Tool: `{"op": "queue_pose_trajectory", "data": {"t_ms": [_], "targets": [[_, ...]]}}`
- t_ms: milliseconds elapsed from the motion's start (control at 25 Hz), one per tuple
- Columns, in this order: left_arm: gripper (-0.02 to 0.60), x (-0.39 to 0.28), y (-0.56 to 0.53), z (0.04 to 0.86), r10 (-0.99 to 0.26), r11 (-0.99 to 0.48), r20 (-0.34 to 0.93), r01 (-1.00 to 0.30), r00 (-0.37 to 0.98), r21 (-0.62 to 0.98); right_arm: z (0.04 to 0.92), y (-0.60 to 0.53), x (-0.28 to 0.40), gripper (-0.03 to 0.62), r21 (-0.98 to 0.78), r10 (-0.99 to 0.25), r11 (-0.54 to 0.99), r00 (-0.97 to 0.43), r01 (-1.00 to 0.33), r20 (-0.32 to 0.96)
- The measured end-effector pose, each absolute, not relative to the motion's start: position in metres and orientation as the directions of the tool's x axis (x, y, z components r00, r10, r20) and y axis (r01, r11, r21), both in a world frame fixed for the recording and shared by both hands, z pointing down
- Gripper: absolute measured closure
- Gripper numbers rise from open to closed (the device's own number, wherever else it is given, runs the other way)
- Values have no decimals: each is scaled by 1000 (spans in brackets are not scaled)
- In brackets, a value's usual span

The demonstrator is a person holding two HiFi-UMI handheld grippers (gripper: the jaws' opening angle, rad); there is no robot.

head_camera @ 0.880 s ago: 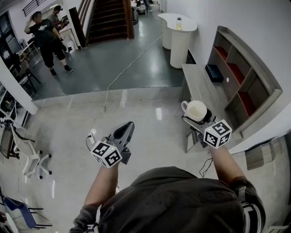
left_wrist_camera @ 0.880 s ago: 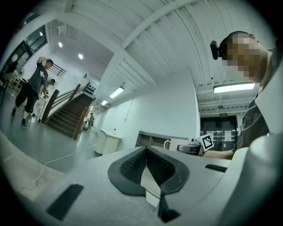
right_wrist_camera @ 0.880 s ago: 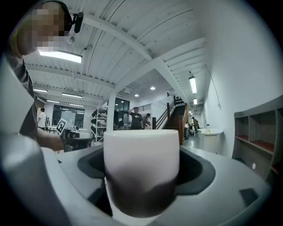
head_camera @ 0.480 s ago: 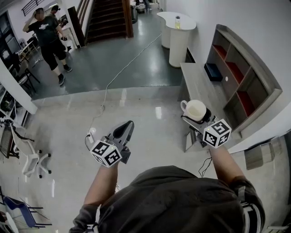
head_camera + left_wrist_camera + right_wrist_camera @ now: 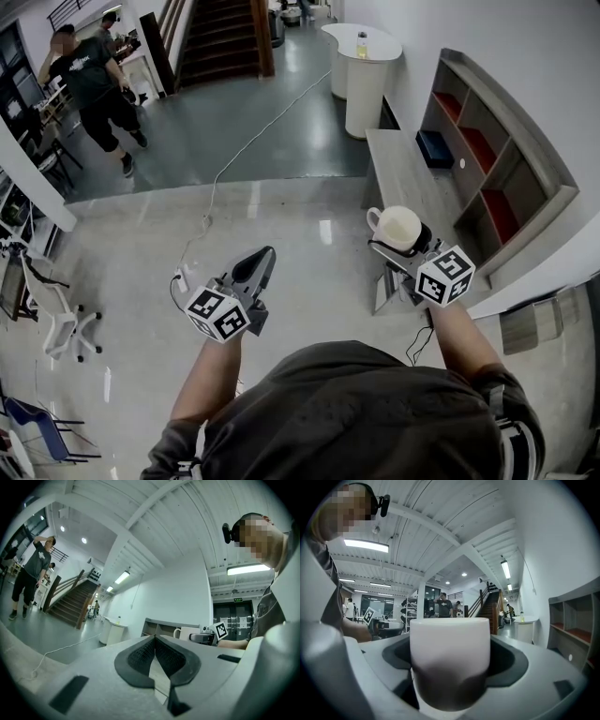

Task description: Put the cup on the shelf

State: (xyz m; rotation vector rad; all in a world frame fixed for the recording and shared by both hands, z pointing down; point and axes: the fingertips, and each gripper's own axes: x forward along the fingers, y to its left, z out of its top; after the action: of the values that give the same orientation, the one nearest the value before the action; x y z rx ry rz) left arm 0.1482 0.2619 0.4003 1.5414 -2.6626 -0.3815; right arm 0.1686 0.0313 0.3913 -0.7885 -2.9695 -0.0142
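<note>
A white cup [image 5: 398,227] with its handle to the left sits upright between the jaws of my right gripper [image 5: 410,242], which is shut on it. In the right gripper view the cup [image 5: 450,660] fills the middle, with the dark pads [image 5: 508,660] against its sides. It hangs above the near end of a wooden bench [image 5: 405,178]. The grey shelf [image 5: 497,159] with red-backed compartments stands against the wall to the right. My left gripper [image 5: 255,269] is held out over the floor, shut and empty; its pads [image 5: 140,658] meet at the tip.
A dark box [image 5: 437,148] lies on the bench by the shelf. A white counter [image 5: 361,61] with a bottle [image 5: 362,44] stands beyond. A cable [image 5: 246,150] runs over the floor. A person [image 5: 92,89] walks at the far left by the stairs [image 5: 220,33]. An office chair [image 5: 47,314] is at left.
The view has shifted slightly, so the bench and shelf sit a little further left. The person at the far left has walked on. Both grippers hold as before.
</note>
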Motion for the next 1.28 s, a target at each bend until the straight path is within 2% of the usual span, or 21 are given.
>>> {"op": "queue_pose_trajectory", "data": {"t_ms": [320,600,800,1280], "targets": [[575,156,215,400,-859,468,-103,-851,-501,239,393,-4,173,160,-7,523,852,-850,524,70],[575,116,206,410,-862,465,-93,-850,-499,249,402,-13,133,161,-20,523,852,-849,523,73],[575,49,218,422,-876,438,-99,-864,-472,249,413,2,70,161,-23,514,858,-855,513,73],[575,-183,249,406,-931,320,-104,-919,-350,230,399,46,-134,161,-43,449,893,-892,447,46]]}}
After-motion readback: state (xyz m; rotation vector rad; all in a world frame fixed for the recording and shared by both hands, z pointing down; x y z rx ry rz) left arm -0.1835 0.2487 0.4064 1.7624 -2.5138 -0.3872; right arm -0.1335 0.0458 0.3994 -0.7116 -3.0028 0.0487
